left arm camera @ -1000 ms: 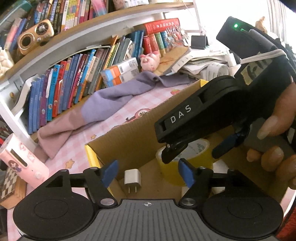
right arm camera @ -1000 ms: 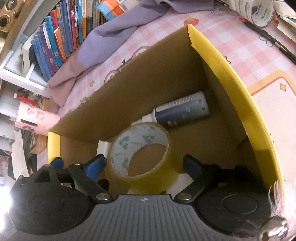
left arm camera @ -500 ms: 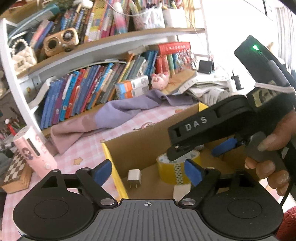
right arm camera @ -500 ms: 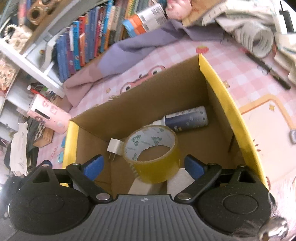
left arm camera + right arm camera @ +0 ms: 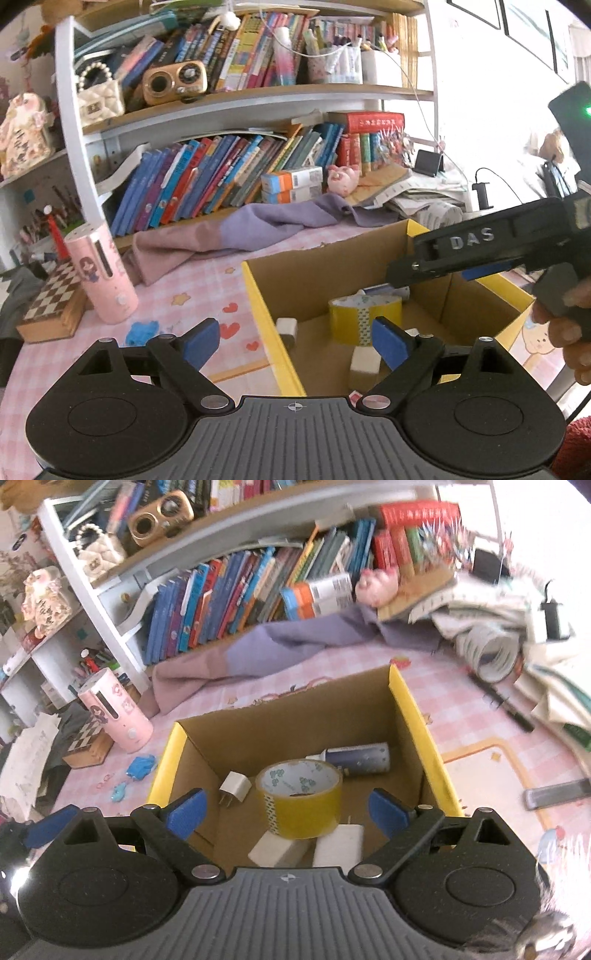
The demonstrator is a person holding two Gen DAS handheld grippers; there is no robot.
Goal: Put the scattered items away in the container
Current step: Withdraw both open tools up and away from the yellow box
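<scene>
Five items, among them a yellow tape roll [image 5: 301, 800] and a white plug adapter [image 5: 236, 787], lie inside the yellow-rimmed cardboard box [image 5: 413, 716], both grippers [image 5: 293, 341] [image 5: 286, 812] gape empty, while a black pen [image 5: 502, 703] at two o'clock seems left.

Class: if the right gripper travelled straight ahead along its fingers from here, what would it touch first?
Most likely the yellow tape roll in the cardboard box; it lies between the open right gripper fingers. Depth is unclear.

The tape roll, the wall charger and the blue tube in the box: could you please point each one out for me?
tape roll [image 5: 299, 805], right wrist view, yellow outer band.
wall charger [image 5: 236, 786], right wrist view, white body.
blue tube [image 5: 360, 757], right wrist view, dark barrel.
</scene>
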